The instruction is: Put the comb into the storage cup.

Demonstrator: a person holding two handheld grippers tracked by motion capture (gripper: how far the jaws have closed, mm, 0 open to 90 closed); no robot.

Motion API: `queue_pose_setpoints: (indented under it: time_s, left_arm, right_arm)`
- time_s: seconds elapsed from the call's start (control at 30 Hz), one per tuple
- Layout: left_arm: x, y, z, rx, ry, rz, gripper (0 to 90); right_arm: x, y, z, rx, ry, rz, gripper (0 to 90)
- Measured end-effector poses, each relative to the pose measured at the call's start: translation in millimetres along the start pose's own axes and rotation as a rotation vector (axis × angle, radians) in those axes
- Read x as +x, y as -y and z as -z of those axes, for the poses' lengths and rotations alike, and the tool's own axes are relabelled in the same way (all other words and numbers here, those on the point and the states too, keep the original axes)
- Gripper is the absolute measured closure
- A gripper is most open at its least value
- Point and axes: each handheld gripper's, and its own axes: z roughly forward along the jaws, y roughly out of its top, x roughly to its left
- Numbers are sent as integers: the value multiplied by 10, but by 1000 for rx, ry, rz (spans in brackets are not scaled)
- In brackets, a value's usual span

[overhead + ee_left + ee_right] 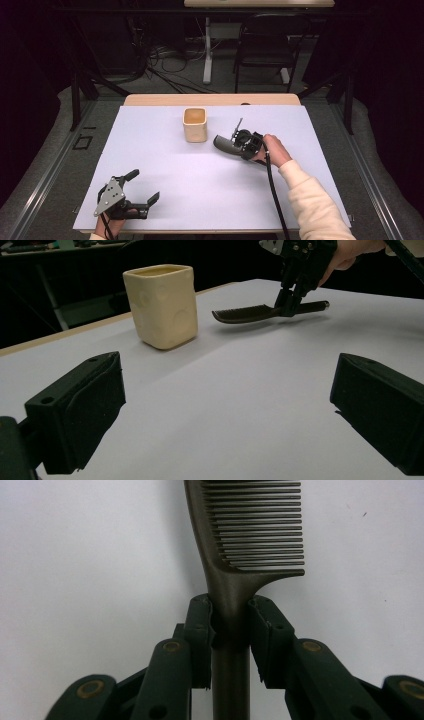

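We see the right gripper (239, 142) clamped on a dark comb (235, 570) at its neck, jaws pinching the handle — comb low over the white table (210, 195), right of the cream cup (195, 124). Left gripper (145, 186) near the front edge — jaws wide, holding nothing.

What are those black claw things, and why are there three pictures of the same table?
Those claws are tools that a person holds, one in each hand. Each is a hand-held gripper with two black jaws that pinch things. One picture comes from a camera high above the white table. The other two come from small cameras riding on the grippers, looking out between the jaws. The left hand-held gripper is open and holds nothing. The right hand-held gripper is pinching a dark comb by its handle, just below the teeth. A cream-coloured cup with squarish sides stands upright on the table, near the comb.
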Motion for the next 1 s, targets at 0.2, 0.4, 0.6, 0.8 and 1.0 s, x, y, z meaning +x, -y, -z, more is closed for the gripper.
queue_pose_setpoints:
  time_s: [0.2, 0.4, 0.6, 0.8, 1.0]
  left_arm:
    - [0, 1, 0, -1, -1, 1, 10]
    - [1, -1, 0, 1, 1, -3, 11]
    - [0, 0, 0, 0, 0, 0, 11]
    - [-1, 0, 0, 1, 0, 0, 11]
    - [1, 0, 0, 1, 0, -2, 11]
  right_arm:
    - [-24, 74, 76, -43, -13, -44, 712]
    - [-32, 133, 133, -73, -23, -54, 712]
    - [-42, 214, 175, -112, -29, -82, 712]
    - [-37, 286, 218, -158, -32, -115, 711]
    - [-42, 332, 232, -189, -37, -127, 711]
